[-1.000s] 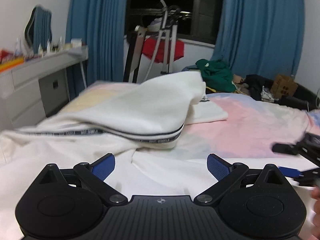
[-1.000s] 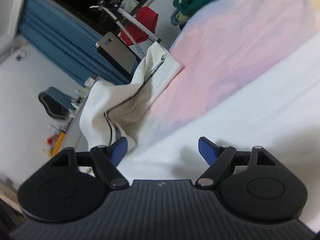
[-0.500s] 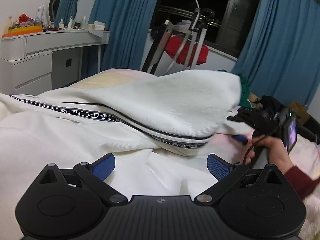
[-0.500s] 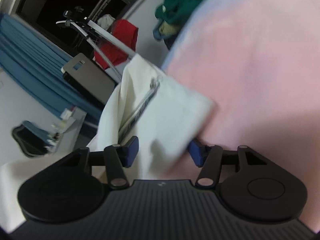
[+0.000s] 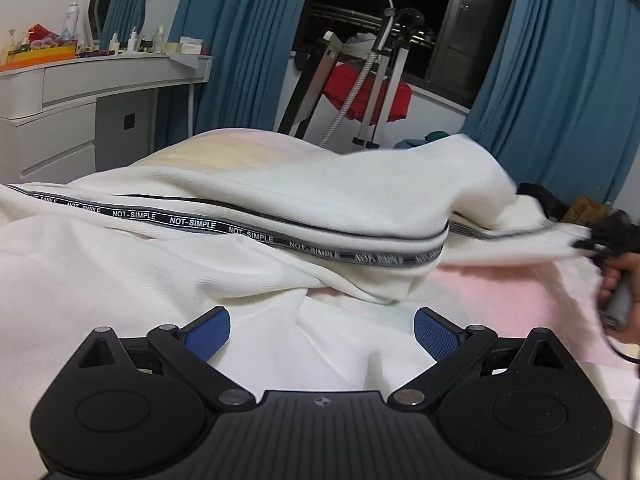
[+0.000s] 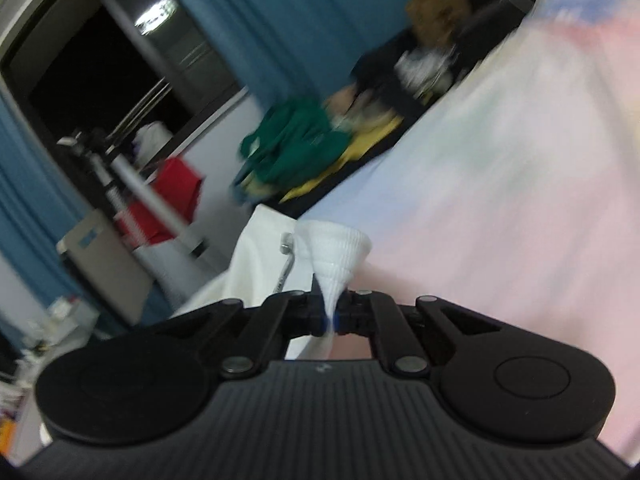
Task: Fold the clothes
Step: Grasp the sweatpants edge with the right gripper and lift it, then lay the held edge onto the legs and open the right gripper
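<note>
A white garment (image 5: pixel 280 200) with a black "NOT-SIMPLE" stripe (image 5: pixel 248 234) lies crumpled across the pink bedsheet (image 5: pixel 512 296). My left gripper (image 5: pixel 322 330) is open and empty, low over the near white cloth. My right gripper (image 6: pixel 329 320) is shut on a ribbed white cuff (image 6: pixel 336 256) of the garment, next to a metal zipper pull (image 6: pixel 287 248). In the left wrist view the right gripper (image 5: pixel 600 240) shows at the far right edge, pulling a sleeve (image 5: pixel 520 236) out to the right.
A white dresser (image 5: pixel 80 112) with bottles stands at left. A clothes rack (image 5: pixel 372 80) with a red cloth stands by the dark window, blue curtains (image 5: pixel 560 80) either side. A green garment (image 6: pixel 296 148) and dark clutter lie beyond the bed's far edge.
My right gripper has closed on the white cuff and pulled it to the right, stretching the sleeve. The left gripper has stayed open over the near cloth.
</note>
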A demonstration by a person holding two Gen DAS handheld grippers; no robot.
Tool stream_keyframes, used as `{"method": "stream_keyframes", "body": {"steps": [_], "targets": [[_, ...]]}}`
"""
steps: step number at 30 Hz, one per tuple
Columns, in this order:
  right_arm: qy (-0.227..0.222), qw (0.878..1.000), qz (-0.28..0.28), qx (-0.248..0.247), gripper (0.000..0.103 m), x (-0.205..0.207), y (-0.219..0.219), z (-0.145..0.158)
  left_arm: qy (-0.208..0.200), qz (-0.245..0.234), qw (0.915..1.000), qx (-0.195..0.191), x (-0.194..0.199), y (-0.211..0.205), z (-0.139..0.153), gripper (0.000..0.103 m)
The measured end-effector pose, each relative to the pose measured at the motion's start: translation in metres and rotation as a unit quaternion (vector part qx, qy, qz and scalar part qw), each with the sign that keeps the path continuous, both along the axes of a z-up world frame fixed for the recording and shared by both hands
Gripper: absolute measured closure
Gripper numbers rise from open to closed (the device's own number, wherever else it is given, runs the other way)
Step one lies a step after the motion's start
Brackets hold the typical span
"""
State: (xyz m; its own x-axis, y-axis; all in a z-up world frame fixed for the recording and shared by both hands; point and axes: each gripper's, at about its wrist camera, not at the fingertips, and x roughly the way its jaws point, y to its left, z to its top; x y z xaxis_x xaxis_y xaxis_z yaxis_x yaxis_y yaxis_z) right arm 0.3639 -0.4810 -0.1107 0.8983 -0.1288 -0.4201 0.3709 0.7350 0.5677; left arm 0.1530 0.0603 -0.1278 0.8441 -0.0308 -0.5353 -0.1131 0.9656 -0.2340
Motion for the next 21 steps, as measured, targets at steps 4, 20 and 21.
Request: {"method": "stream_keyframes", "body": {"steps": [4, 20, 21], "targets": [[0.011, 0.999, -0.047, 0.000, 0.097, -0.040, -0.066, 0.013, -0.003, -0.010, 0.9998, 0.016, -0.004, -0.011, 0.002, 0.003], [0.072, 0.992, -0.099, 0.029, 0.097, -0.136, -0.177, -0.064, 0.015, -0.033, 0.9991, 0.023, -0.005, -0.025, 0.001, 0.003], [0.075, 0.991, -0.101, 0.039, 0.097, -0.143, -0.180, -0.076, 0.015, -0.036, 0.9989, 0.025, -0.006, -0.026, 0.001, 0.003]]}}
